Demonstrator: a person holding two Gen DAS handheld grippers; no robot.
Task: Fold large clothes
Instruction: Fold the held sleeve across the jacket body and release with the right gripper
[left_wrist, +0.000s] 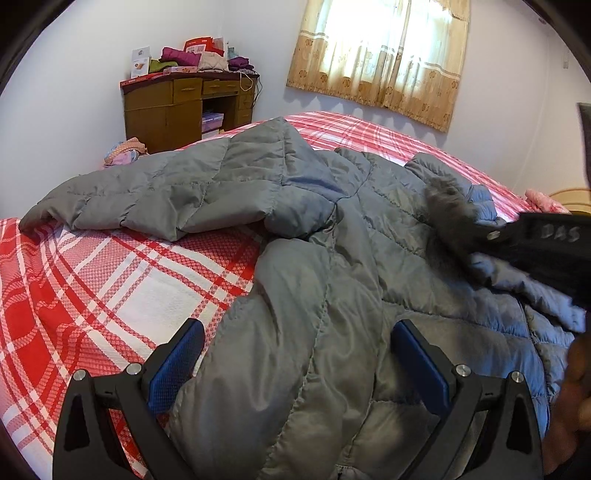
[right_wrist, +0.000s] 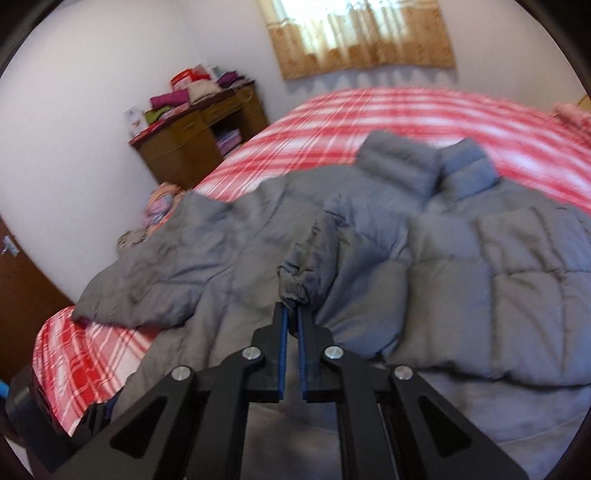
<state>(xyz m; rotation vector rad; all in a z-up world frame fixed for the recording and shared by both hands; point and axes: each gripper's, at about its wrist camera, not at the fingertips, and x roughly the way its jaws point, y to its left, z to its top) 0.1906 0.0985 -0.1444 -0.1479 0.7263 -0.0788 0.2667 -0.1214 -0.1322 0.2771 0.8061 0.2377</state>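
Note:
A large grey quilted jacket lies spread across the bed, with one sleeve stretched out to the left. In the left wrist view my left gripper stands open low over the jacket's near part, and fabric lies between its blue pads without being pinched. My right gripper is shut on the bunched cuff of the other sleeve, holding it over the jacket's body. From the left wrist view the right gripper comes in at the right edge with the blurred cuff at its tips.
The bed has a red and white plaid sheet. A brown desk piled with clothes and boxes stands in the far corner, with a heap of clothes beside it. A curtained window is behind the bed. A hand shows at the right.

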